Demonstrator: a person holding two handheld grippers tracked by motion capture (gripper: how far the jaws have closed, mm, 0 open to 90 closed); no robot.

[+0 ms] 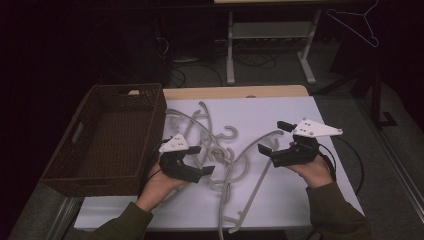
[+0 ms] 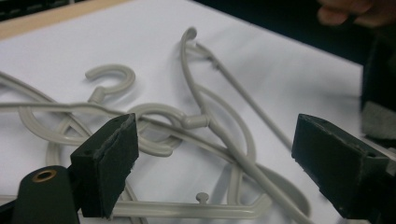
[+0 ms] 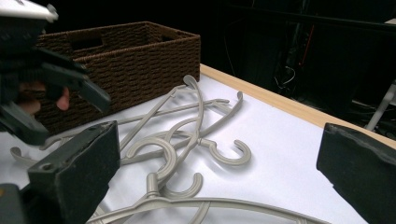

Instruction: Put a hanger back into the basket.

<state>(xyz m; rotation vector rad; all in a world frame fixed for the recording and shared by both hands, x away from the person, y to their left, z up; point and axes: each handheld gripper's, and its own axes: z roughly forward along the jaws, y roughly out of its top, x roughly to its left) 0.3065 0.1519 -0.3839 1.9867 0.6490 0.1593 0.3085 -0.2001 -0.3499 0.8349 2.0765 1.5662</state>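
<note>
Several grey plastic hangers [image 1: 225,150] lie tangled on a white sheet [image 1: 280,190] in the middle of the table. My left gripper [image 1: 204,160] hovers at the tangle's left side, jaws open. In the left gripper view its gripper [image 2: 217,135] stands wide over the hangers [image 2: 205,121], and the pads touch none of them. My right gripper [image 1: 270,136] is held at the right of the pile, open and holding nothing. From the right gripper view, the right gripper [image 3: 219,140] looks across the hangers [image 3: 187,135] toward the left gripper [image 3: 56,79].
An empty brown wicker basket [image 1: 100,182] stands at the table's left, close to the left hand; its wall [image 3: 140,51] rises behind the hangers. The table's wooden far edge [image 1: 235,92] borders the sheet. A white wire hanger [image 1: 357,22] hangs at the far right.
</note>
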